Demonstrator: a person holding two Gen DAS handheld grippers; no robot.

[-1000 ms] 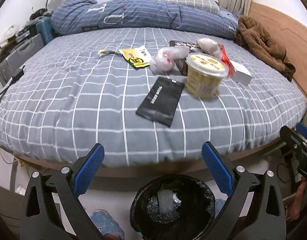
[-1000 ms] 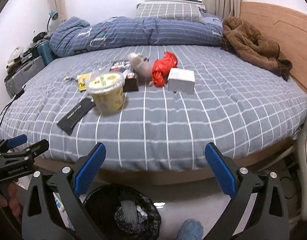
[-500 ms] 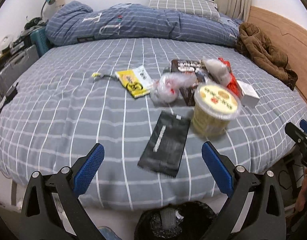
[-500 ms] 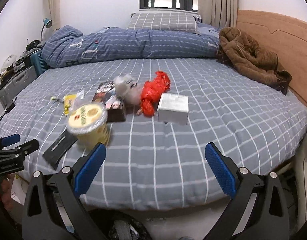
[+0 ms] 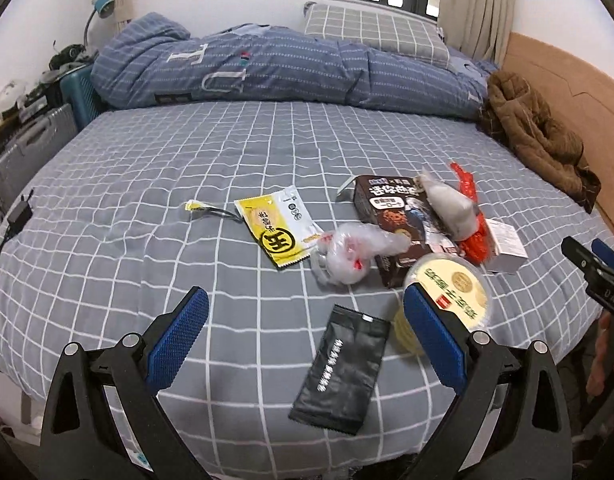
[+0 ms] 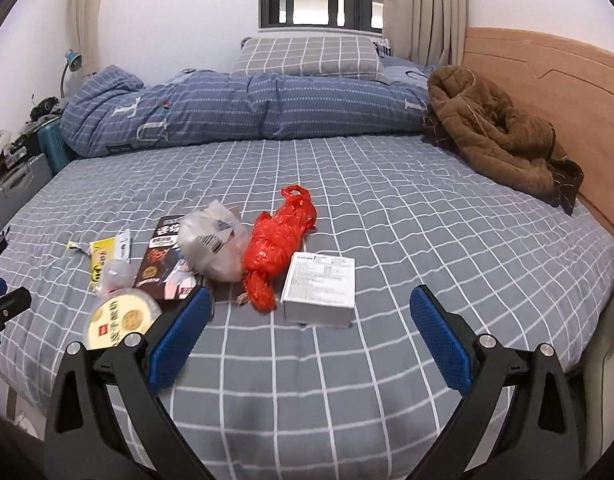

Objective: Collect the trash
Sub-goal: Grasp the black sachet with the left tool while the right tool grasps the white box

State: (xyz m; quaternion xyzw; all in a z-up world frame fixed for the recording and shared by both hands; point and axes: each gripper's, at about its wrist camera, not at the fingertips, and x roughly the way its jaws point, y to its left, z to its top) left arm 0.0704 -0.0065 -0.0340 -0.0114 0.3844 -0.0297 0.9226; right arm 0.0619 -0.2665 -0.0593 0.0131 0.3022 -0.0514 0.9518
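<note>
Both claws spread wide and empty above the bed (image 5: 147, 160).
Left claw (image 5: 303, 340) frames the black packet (image 5: 341, 368), long axis running toward the pillow, just beside the yellow-lidded cup (image 5: 453, 288); right claw (image 6: 307, 340) faces the white box (image 6: 319, 290).

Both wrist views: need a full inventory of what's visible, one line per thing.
black sachet: 1, black, near bed edge, closest to left gripper
noodle cup: 1, yellow, lidded, right of the sachet
clear bag: 1, clear, crumpled, mid-bed
yellow packet: 1, yellow and white, left of the clear bag
brown box: 1, dark brown, flat, behind the cup
grey-white bag: 1, on the brown box
red bag: 1, red, beside the white box
white box: 1, white, ahead of right gripper
small wrapper: 1, left of the yellow packet
quilt: 1, blue, head of bed
pillow: 1, grey check
brown jacket: 1, by headboard
bed: 1, grey grid sheet
left gripper: 1, blue pads, open
right gripper: 1, blue pads, open
</note>
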